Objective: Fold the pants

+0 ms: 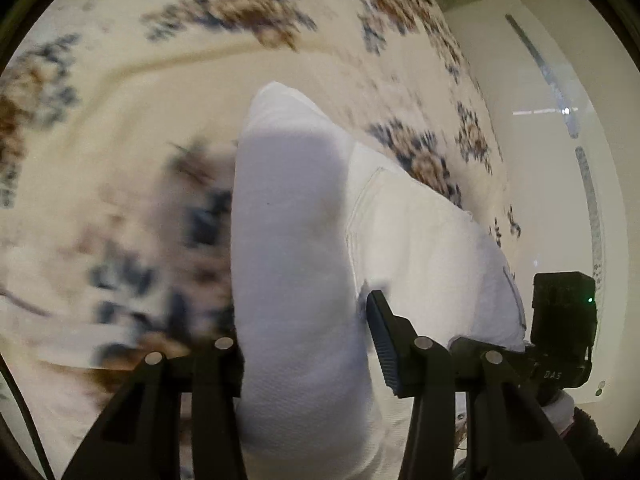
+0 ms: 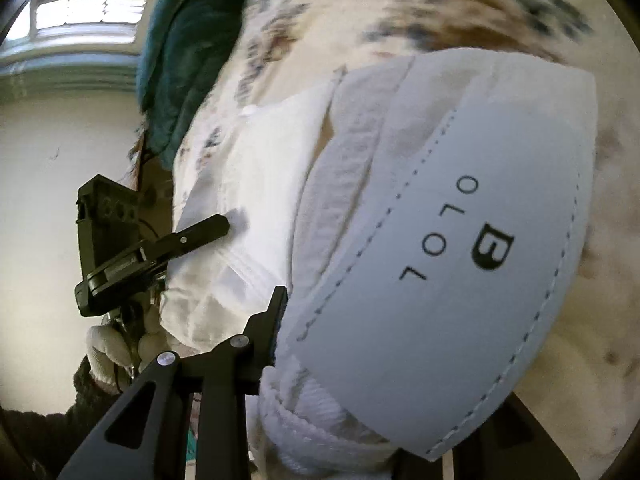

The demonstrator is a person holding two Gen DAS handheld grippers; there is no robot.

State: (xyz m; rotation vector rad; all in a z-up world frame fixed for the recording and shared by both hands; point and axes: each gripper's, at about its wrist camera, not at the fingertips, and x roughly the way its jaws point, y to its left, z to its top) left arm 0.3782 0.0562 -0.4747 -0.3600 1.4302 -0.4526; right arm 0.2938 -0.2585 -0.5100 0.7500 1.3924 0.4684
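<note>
Both your left claw [image 1: 304, 344] and right claw [image 2: 344, 312] are clamped on the white pants [image 1: 296, 248], lifted above the floral bed [image 1: 120, 128]; uneven pulling could slip the thick waistband free, and only the right view shows its label [image 2: 460, 240].

I see white pants [image 1: 296, 264], heavy textured cotton, lifted off the floral bedspread at the waist end. In the left wrist view a fold of fabric rises in a thick upright ridge, while the rest drapes away to the right, showing a stitched pocket seam. In the right wrist view the waistband bunches, and its pale patch [image 2: 460, 240], dash-stitched along the edges, reads "LOLO" with a logo.
</note>
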